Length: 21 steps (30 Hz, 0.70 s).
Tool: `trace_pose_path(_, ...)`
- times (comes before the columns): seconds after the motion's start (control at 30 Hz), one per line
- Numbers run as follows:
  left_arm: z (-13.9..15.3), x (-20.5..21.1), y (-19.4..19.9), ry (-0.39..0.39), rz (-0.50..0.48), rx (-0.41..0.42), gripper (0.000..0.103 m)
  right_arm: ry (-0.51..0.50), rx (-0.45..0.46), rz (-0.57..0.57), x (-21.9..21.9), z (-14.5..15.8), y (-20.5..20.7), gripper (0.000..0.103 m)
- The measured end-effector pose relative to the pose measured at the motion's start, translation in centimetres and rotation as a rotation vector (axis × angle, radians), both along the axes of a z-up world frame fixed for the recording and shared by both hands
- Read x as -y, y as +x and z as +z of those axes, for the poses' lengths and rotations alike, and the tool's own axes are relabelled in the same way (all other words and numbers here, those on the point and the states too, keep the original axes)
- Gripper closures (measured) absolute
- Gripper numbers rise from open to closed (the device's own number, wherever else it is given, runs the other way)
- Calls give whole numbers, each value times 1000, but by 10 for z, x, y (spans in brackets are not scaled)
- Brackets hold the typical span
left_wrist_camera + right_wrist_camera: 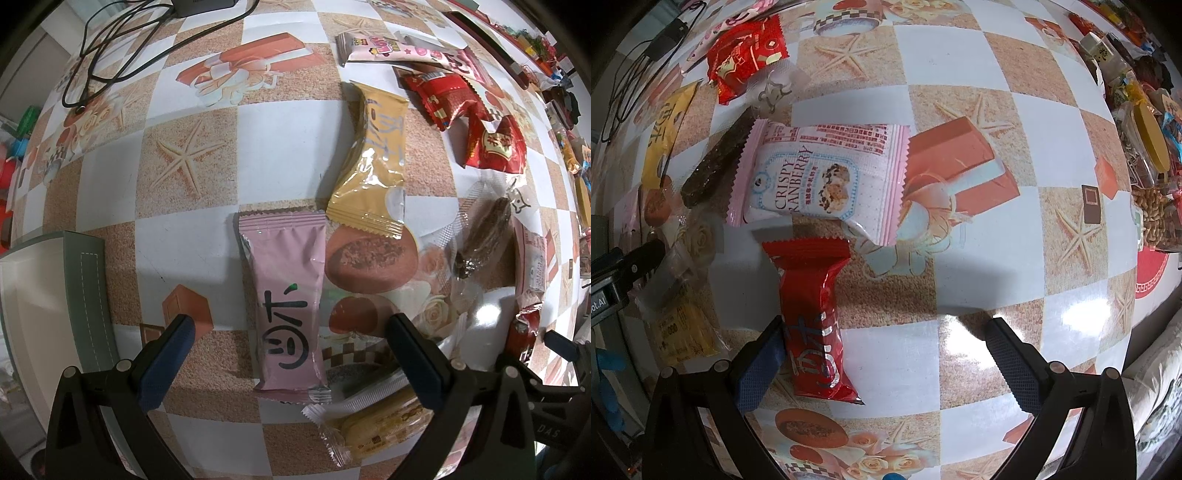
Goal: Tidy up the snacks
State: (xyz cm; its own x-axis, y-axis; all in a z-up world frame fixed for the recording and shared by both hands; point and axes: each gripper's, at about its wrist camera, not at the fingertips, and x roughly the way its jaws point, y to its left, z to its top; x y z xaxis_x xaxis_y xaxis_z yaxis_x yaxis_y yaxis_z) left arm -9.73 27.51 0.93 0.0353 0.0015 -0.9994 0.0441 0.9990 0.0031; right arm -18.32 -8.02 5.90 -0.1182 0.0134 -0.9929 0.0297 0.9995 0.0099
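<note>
Two grippers: both spread wide over a checkered tablecloth [192,243] printed with starfish, and neither has hold of anything.
Left gripper [291,347]: jaws far apart; a pink wrapper [286,295] lies flat on the cloth between them, touching neither finger.
Right gripper [886,354]: jaws far apart; a red bar [812,325] lies lengthwise just beside its left finger [757,369], whether touching cannot be told.
Only the left view shows: a grey-green box edge [88,295] at the left, black cables [110,48] at the top left, a long pink-and-white packet [402,51] at the top, and a clear-wrapped yellow biscuit [373,424] under the right finger.
Only the right view shows: a pink-edged cranberry crisp packet [820,177] just past the red bar's far end, and jars and bags of snacks [1148,155] along the right rim of the table.
Both views show: a yellow wrapper [373,158], which touches the pink wrapper's far corner, a dark bar in clear film [484,236], and red crinkled packets [461,107].
In the way: the dark bar's clear film lies partly under the cranberry packet's left edge; the other gripper's black tip pokes in at the edge of each view.
</note>
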Motion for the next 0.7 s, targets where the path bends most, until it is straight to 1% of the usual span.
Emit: trace_pose_path(0.7, 0, -1, 0, 0, 4, 1, 0, -1, 3, -7, 1, -1, 1, 0)
